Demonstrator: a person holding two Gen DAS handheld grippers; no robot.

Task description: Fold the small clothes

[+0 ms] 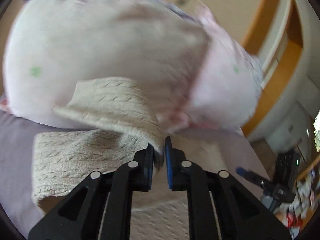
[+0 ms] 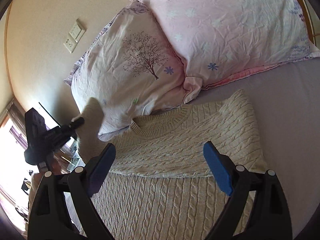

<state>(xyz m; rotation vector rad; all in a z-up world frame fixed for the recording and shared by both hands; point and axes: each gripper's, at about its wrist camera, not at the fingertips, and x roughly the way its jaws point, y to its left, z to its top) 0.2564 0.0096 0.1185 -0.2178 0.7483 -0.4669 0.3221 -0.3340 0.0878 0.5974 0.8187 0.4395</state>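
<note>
A cream cable-knit sweater (image 2: 172, 146) lies flat on the bed, collar toward the pillows. Its right sleeve is folded over the body. My left gripper (image 1: 159, 150) is shut on the sweater's left sleeve (image 1: 112, 102) and holds it lifted off the bed; in the right wrist view the left gripper (image 2: 77, 123) is at the left with the sleeve (image 2: 92, 116) raised in front of the pillow. My right gripper (image 2: 160, 170) is open and empty, hovering above the sweater's lower body.
Two pink floral pillows (image 2: 220, 30) (image 2: 130, 66) lie at the head of the bed against a beige wall with switch plates (image 2: 74, 35). The lilac sheet (image 2: 290, 110) extends right of the sweater. A wooden headboard (image 1: 280, 76) is at the right.
</note>
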